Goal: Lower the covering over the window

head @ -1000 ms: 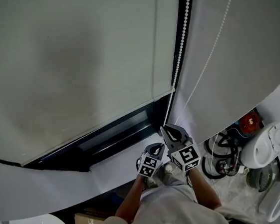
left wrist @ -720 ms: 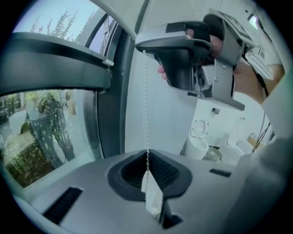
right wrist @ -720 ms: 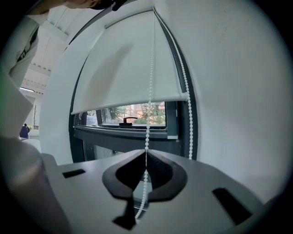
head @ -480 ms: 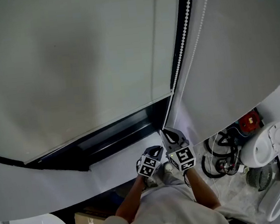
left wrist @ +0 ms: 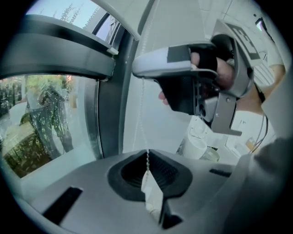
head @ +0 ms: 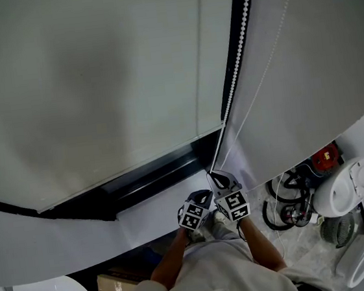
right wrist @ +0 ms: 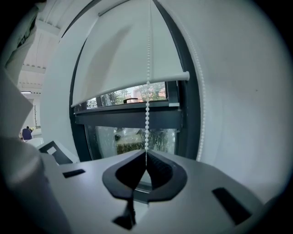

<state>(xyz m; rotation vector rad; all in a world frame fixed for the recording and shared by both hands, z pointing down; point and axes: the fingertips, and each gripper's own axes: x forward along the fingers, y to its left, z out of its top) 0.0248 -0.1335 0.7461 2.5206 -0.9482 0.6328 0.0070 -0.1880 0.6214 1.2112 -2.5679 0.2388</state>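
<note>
Right, both claws are on the cord at this moment; the right gripper (right wrist: 146,154) has its jaws pressed together on the bead chain (right wrist: 147,107), which runs straight up from the pinch across the face of the roller blind (right wrist: 123,55); the left gripper (left wrist: 147,155) is likewise clamped on the chain, jaws together, with a small white piece (left wrist: 152,196) caught between the pads just behind the beads; what that piece is, I cannot tell. In the left gripper view the right gripper hangs above, a hand (left wrist: 224,75) wrapped round its grip.

From the head view the 2 grippers sit close together, the left just beside and a touch below the right, both under the blind's lower right corner and in front of the pale sill (head: 158,219). The blind is most of the way down; its bottom rail (right wrist: 137,86) hangs above a strip of uncovered window (right wrist: 132,137), greenery showing through the glass; in the head view the blind fills the upper left and only a dark band of frame and glass shows beneath it. The chain shows as 2 strands there; 1 runs along the dark frame at the blind's right edge, the other slants across the white wall (head: 317,74).

Down on the floor to the right lie coiled cables (head: 286,209), a red object (head: 325,155) and a white round unit (head: 350,187).
</note>
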